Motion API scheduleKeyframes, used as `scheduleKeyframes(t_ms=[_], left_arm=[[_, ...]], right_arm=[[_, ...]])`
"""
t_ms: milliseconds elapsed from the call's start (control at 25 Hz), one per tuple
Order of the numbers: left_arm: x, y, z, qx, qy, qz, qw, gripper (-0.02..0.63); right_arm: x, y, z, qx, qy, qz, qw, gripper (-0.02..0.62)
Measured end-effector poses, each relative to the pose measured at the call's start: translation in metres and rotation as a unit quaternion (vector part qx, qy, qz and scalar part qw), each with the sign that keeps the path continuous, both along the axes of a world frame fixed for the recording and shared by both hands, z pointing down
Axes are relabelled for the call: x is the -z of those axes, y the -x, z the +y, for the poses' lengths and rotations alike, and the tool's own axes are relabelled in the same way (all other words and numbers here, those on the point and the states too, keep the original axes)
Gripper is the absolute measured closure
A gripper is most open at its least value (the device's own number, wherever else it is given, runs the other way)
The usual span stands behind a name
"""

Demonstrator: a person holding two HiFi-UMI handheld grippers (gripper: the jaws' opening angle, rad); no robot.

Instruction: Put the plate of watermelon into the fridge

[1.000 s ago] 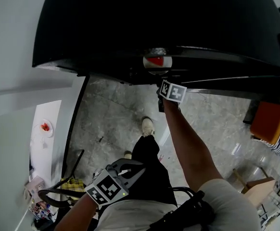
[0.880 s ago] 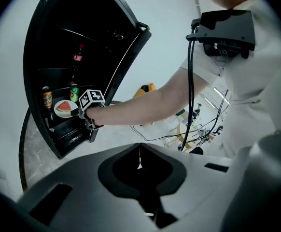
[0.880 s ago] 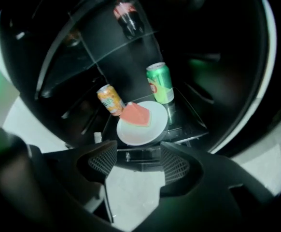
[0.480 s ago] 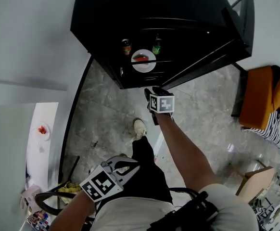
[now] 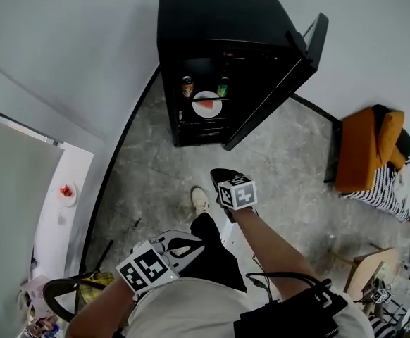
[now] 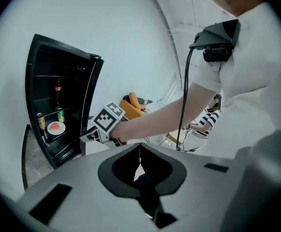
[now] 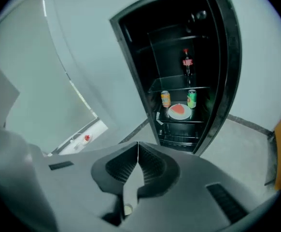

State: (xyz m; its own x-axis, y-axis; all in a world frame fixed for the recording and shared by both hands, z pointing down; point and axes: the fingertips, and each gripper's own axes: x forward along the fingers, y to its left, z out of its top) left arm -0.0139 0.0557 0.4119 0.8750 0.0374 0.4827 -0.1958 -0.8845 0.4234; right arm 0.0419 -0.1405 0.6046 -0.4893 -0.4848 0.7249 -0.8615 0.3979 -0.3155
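My right gripper point(image 7: 138, 145) has just been closing, its jaws now tip to tip with nothing between them. My left gripper point(image 6: 140, 148) is pinched together and empty too. Well ahead, the plate of watermelon point(image 7: 179, 111) sits on a shelf inside the open fridge point(image 5: 212, 20), just in front of an orange can point(image 7: 165, 98) and a green can point(image 7: 191, 98).

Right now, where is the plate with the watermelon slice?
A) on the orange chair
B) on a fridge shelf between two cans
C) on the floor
B: the plate of watermelon sits on a shelf inside the open fridge, between an orange can and a green can.
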Motion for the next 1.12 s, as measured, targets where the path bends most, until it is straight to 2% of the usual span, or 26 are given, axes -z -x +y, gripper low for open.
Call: scheduleKeyframes(t_ms=[400, 600, 840, 1120], left_arm=[[0.024, 0.053, 0.064, 0.047, -0.012, 0.024, 0.9985, 0.594], [0.033, 0.067, 0.077, 0.075, -0.022, 0.037, 0.9963, 0.594], [0.040, 0.086, 0.110, 0.073, -0.032, 0.025, 0.9966, 0.594], [0.044, 0.089, 0.136, 0.077, -0.034, 0.026, 0.9961, 0.594]], right_arm=[[0.093, 0.017, 0.132, 0.015, -0.048, 0.005, 0.999, 0.580], [0.128, 0.025, 0.188, 0.051, -0.060, 0.013, 0.997, 0.580], [0.162, 0.038, 0.250, 0.066, -0.074, 0.014, 0.995, 0.580], [0.186, 0.057, 0.289, 0.110, -0.089, 0.017, 0.990, 0.581]])
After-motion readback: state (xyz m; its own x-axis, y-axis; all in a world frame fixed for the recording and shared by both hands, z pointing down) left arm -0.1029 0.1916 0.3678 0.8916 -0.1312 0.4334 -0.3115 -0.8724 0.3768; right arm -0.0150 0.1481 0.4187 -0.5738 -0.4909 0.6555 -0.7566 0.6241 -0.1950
